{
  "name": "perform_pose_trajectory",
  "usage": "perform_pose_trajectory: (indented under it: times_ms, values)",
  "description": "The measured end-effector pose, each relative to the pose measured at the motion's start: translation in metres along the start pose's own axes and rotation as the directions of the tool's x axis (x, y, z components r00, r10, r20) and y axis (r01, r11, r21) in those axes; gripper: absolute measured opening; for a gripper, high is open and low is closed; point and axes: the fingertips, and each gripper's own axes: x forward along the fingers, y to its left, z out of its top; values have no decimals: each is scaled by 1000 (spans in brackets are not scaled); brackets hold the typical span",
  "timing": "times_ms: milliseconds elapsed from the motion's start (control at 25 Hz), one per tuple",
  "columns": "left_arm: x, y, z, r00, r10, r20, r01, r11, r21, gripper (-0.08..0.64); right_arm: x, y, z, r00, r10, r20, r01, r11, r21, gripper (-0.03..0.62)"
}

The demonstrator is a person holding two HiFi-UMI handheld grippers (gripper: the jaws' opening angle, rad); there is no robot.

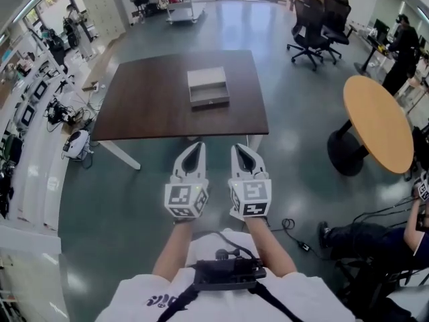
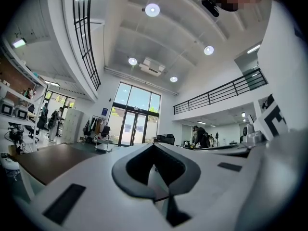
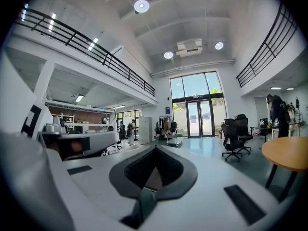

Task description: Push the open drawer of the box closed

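A small grey box [image 1: 206, 78] sits near the middle of a dark brown table [image 1: 147, 102]. Its drawer [image 1: 210, 97] is pulled out toward me. Both grippers are held side by side, level, in front of the table's near edge and well short of the box. My left gripper [image 1: 195, 146] is shut with nothing in it, and my right gripper [image 1: 239, 148] is shut and empty too. In the left gripper view the jaws of my left gripper [image 2: 154, 146] meet at the tip, with the table's corner low at the left. The right gripper [image 3: 155, 149] looks the same in its own view.
A round wooden table [image 1: 379, 123] stands to the right, with black office chairs [image 1: 315, 19] behind it. A person [image 1: 375, 237] sits low at the right. A cable and plug [image 1: 295, 237] lie on the floor. Shelves with equipment [image 1: 27, 113] line the left wall.
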Motion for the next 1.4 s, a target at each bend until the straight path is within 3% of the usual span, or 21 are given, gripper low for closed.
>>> perform_pose_trajectory:
  times_ms: [240,400,600,880,1080,1400]
  values:
    - [27,0,-18,999,-2,-37,1,1000,-20,9,27,-16,-18,998,45,-34,-44,999,32,-2]
    - [45,22,-34,997,-3,-71,1,999,-34,9,55,-10,-28,996,67,-54,-66,997,33,-2]
    - [84,68,-42,995,-69,-67,59,989,-135,9,116,10,-36,991,130,-30,-128,991,47,-2]
    - [160,165,-25,998,-52,-25,51,998,-25,9,224,-1,8,997,-3,72,1,1000,31,-2]
    - [196,220,-21,997,-75,-31,76,996,45,9,286,-1,12,994,-70,78,67,997,34,-2]
    - [227,257,-46,991,-111,-72,111,994,-6,9,324,2,-15,994,-106,1,106,994,31,-2]
